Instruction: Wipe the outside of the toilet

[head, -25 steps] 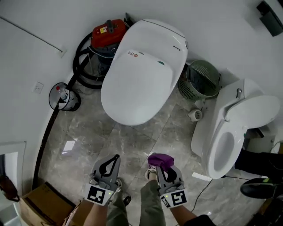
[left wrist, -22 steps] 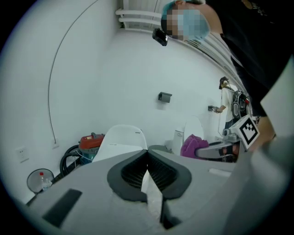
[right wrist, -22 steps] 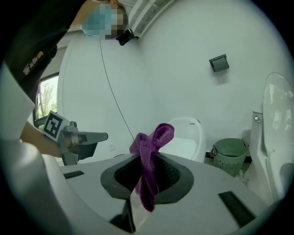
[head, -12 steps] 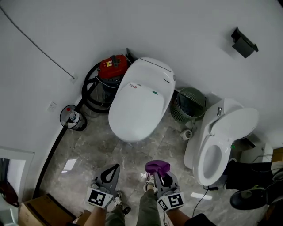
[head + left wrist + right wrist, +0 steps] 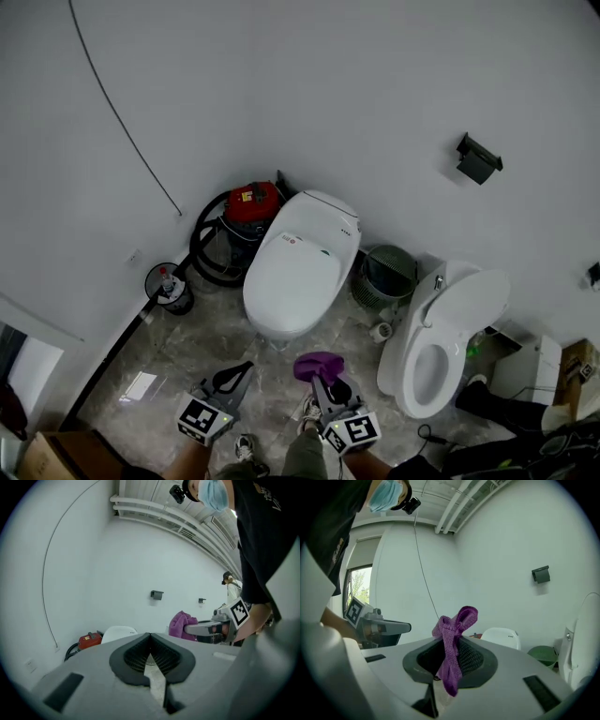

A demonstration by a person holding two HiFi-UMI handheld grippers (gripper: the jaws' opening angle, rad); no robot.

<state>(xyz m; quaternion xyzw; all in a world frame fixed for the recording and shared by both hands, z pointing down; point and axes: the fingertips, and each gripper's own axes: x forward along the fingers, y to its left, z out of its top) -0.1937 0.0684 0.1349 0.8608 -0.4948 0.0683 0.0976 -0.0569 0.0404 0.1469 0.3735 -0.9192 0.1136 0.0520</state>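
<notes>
A soft, light purple cloth (image 5: pixel 452 639) is pinched between the right gripper's (image 5: pixel 323 380) fingers (image 5: pixel 480 660), bunched above them and trailing below. It likely folds easily, so this mid-bunch hold looks secure. The left gripper (image 5: pixel 242 370) is closed on nothing. The toilet (image 5: pixel 300 267) stands well ahead, against the wall.

Ahead of you a red, black-hosed vacuum cleaner (image 5: pixel 251 203) stands against the white wall (image 5: pixel 281 75), a green wastebasket (image 5: pixel 387 272) sits further right with a paper roll (image 5: pixel 381 331) on the floor just beside it, and a black bracket (image 5: pixel 478 157) hangs higher up.
</notes>
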